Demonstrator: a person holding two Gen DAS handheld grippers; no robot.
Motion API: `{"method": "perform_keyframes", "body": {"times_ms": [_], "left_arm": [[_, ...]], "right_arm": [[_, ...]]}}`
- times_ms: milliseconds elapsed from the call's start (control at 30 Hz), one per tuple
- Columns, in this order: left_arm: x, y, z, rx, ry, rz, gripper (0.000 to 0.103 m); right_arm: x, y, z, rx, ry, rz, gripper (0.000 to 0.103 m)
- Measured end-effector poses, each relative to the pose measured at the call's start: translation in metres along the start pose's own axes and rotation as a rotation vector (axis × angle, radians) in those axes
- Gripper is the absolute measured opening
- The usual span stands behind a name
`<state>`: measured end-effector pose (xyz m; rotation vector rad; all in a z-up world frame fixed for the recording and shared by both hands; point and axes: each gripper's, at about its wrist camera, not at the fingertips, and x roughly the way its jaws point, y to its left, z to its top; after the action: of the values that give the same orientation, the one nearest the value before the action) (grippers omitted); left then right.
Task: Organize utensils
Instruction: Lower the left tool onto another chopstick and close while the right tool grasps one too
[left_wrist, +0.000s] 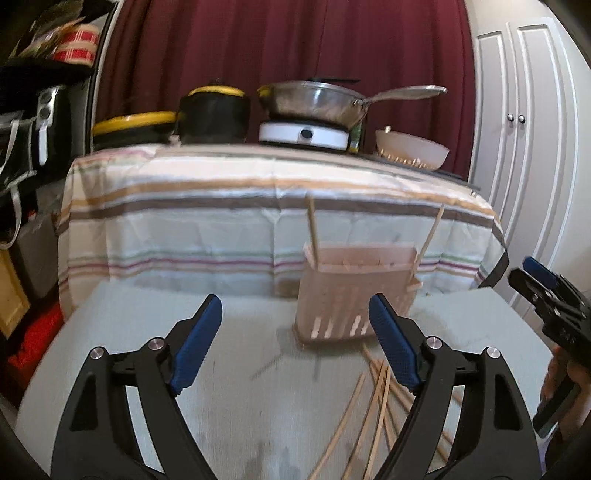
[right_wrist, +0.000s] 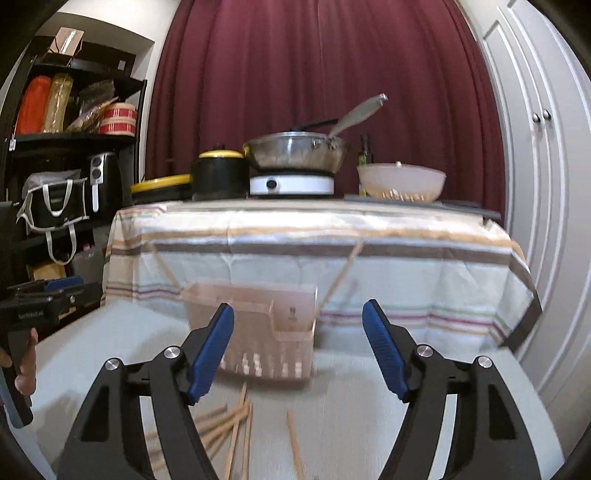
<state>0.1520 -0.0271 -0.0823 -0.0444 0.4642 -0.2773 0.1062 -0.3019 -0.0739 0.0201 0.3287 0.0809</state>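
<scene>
On the table (left_wrist: 147, 369), loose chopsticks (left_wrist: 376, 406) lie before the caddy (left_wrist: 354, 291); left gripper (left_wrist: 295, 347) and right gripper (right_wrist: 299, 350) hover, jaws spread, empty.

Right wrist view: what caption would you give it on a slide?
Open right gripper hovers empty above loose chopsticks before a pink utensil holder already holding two.

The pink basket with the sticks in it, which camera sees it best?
The left wrist view. There the pink basket stands almost whole between the open jaws, with two chopsticks poking up. In the right wrist view the basket is partly hidden behind one blue finger and looks blurrier.
</scene>
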Motion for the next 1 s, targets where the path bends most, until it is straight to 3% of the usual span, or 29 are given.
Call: {"method": "perform_keyframes", "body": {"times_ms": [267,600,833,1000], "left_arm": [[-0.023,0.000,-0.058,0.013,0.058,0.033,0.078],[-0.036,-0.010,-0.124,0.070,0.137,0.030,0.064],[-0.030,-0.016,-0.153,0.086,0.185,0.016,0.056],[-0.026,-0.020,-0.167,0.092,0.210,0.004,0.053]], "right_arm": [[-0.026,0.007,-0.057,0.011,0.095,0.004,0.056],[-0.044,0.011,-0.126,0.043,0.230,0.047,0.046],[-0.045,0.020,-0.156,0.044,0.297,0.079,0.034],[-0.041,0.026,-0.164,0.028,0.324,0.088,0.031]]}}
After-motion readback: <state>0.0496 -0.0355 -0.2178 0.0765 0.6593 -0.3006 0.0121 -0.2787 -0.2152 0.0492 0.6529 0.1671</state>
